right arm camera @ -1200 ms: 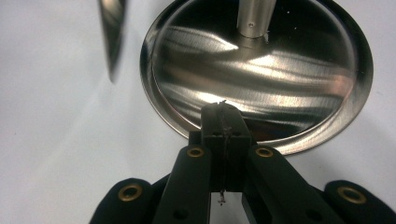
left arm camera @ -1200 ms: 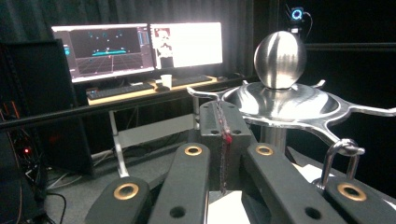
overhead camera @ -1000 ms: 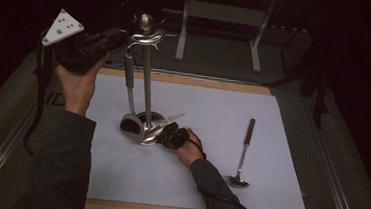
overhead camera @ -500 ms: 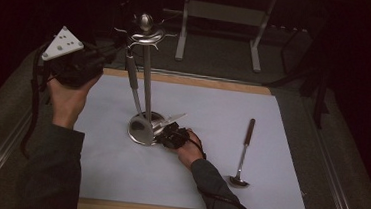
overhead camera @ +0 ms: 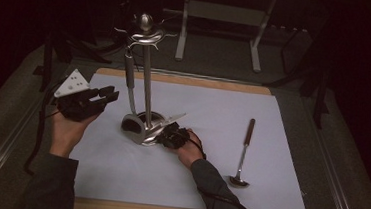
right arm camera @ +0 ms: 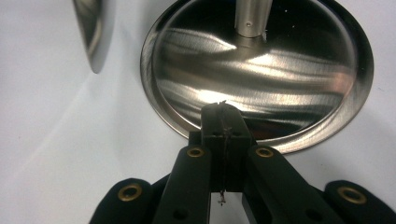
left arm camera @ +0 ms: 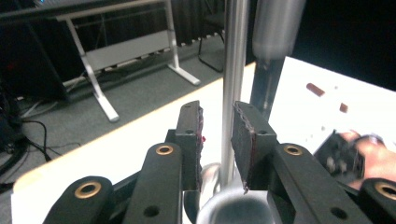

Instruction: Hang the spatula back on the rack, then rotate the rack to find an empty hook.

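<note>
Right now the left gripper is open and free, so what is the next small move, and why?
Probably reach the left gripper across for the ladle lying on the white mat. One utensil already hangs on the stand, and the right gripper is shut, pressing on the stand's base.

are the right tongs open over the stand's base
No, the right tongs are shut, jaws pressed flat together with no gap, resting at the rim of the round metal base of the stand.
</note>
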Tool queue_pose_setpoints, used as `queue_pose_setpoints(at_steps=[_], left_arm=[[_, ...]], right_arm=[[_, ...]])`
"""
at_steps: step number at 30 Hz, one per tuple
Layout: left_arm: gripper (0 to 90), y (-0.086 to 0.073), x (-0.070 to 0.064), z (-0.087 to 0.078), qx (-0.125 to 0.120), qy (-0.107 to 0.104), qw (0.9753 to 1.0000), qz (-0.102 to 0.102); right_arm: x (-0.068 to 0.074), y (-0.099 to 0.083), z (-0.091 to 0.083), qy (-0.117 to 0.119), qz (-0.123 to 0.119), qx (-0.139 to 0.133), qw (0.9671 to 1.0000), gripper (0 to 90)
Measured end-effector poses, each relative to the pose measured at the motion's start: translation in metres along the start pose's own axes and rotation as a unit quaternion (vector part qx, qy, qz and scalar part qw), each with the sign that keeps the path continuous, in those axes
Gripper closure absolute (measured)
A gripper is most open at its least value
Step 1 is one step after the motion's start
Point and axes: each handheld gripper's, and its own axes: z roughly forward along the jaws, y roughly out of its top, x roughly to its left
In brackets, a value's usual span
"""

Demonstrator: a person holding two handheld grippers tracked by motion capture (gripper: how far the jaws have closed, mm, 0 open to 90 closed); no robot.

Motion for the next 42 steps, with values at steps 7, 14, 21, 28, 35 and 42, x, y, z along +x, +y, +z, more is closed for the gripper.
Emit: queue_pose_setpoints(at_steps=[7, 14, 21, 28, 35, 42], left_arm=[[68.0, -0.060, -0.009, 0.010, 0.034, -0.018, 0.9991, -0.017], [65.2, -0.108, -0.017, 0.025, 0.071, -0.032, 0.9961, -0.041], [62.9, -0.143, -0.019, 0.036, 0.080, -0.030, 0.9946, -0.059], [61.8, -0.166, -0.012, 0.044, 0.114, -0.028, 0.9910, -0.065], [59.6, -0.168, -0.009, 0.046, 0.121, -0.028, 0.9894, -0.076], [58.7, -0.168, -0.009, 0.047, 0.125, -0.029, 0.9887, -0.078]], right_arm=[[0.000, 0.000, 0.000, 0.000, -0.001, 0.001, 1.0000, 90.0], [0.000, 0.001, 0.000, 0.000, -0.005, 0.002, 1.0000, 90.0], [0.000, 0.001, 0.000, -0.001, -0.002, 0.002, 1.0000, 90.0], [0.004, 0.003, -0.001, -0.013, -0.020, 0.013, 0.9996, 87.0], [-0.006, 0.000, -0.022, -0.037, -0.010, 0.011, 0.9992, 83.5], [-0.025, -0.002, -0.059, -0.078, -0.003, 0.027, 0.9966, 78.8]])
